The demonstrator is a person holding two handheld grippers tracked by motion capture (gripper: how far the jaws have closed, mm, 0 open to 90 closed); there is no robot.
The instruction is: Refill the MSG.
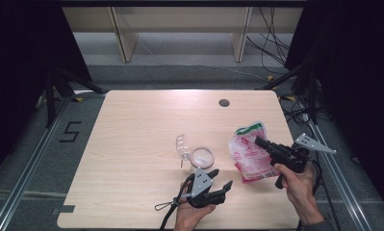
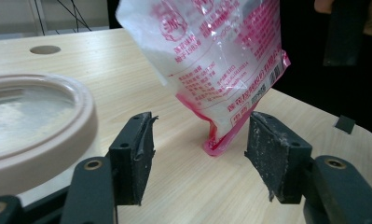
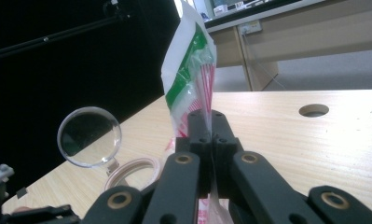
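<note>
One gripper pinches bag (upright)

Pale wooden table, bearing an open-lidded container and a bag's corner.

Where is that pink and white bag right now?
In the high view the bag is right of centre, pinched by the right tongs, just right of the open-lidded container.

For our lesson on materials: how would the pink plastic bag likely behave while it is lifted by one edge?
The pink plastic bag, pinched in the right tongs, probably sags: its film looks thin and creased. The white contents seem settled low, so it may swing. One corner touches the table, so it could drag.
</note>
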